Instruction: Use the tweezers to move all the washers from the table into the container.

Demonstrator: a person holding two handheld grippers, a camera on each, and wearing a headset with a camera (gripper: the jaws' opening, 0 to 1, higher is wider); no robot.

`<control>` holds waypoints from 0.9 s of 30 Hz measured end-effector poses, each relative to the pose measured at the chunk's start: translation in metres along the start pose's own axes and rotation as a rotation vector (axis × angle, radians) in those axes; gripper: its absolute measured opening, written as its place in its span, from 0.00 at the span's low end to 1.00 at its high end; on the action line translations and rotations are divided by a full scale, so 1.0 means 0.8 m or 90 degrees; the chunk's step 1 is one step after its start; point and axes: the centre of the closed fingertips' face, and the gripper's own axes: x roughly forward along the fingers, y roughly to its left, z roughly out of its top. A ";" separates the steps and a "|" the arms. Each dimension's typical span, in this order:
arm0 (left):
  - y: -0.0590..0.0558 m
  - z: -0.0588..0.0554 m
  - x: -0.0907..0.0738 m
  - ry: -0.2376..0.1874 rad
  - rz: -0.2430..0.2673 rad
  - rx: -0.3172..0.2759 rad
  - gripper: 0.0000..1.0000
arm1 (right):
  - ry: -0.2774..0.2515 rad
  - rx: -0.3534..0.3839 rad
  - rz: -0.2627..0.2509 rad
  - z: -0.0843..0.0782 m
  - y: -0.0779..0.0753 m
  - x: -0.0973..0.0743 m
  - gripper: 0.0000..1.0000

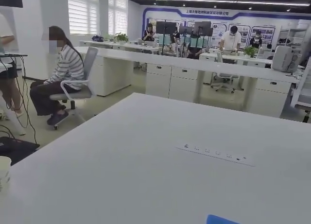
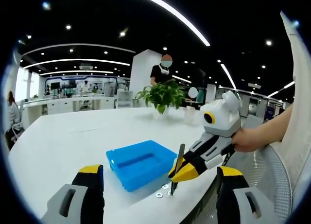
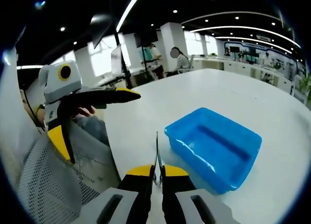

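Note:
A blue rectangular container (image 2: 141,163) sits on the white table (image 2: 63,141); its hollow looks bare in the right gripper view (image 3: 214,146). Small metal washers (image 2: 160,195) lie on the table just in front of it. My right gripper (image 2: 187,173) comes in from the right, shut on thin tweezers (image 2: 178,161) whose tips point down beside the washers. Its own view has the tweezers (image 3: 158,153) sticking up between the closed jaws of the right gripper (image 3: 156,169). My left gripper (image 2: 159,169) is open, jaws wide apart and holding nothing; it hovers left of the container (image 3: 127,94).
A corner of the blue container (image 1: 221,219) peeks in at the bottom of the head view. An inset power strip (image 1: 216,153) lies in the table, a paper cup (image 1: 4,170) at its left edge. A potted plant (image 2: 163,95) stands behind. A seated person (image 1: 63,73) is at left.

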 end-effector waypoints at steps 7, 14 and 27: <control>0.003 0.001 -0.001 -0.001 0.008 0.000 0.98 | -0.052 0.042 0.003 0.031 -0.007 -0.032 0.03; 0.002 0.000 -0.001 0.004 0.006 0.003 0.98 | -0.093 0.054 -0.008 0.065 -0.025 -0.051 0.03; 0.001 -0.004 0.000 0.012 0.003 0.009 0.98 | -0.087 0.087 -0.092 0.077 -0.102 -0.040 0.03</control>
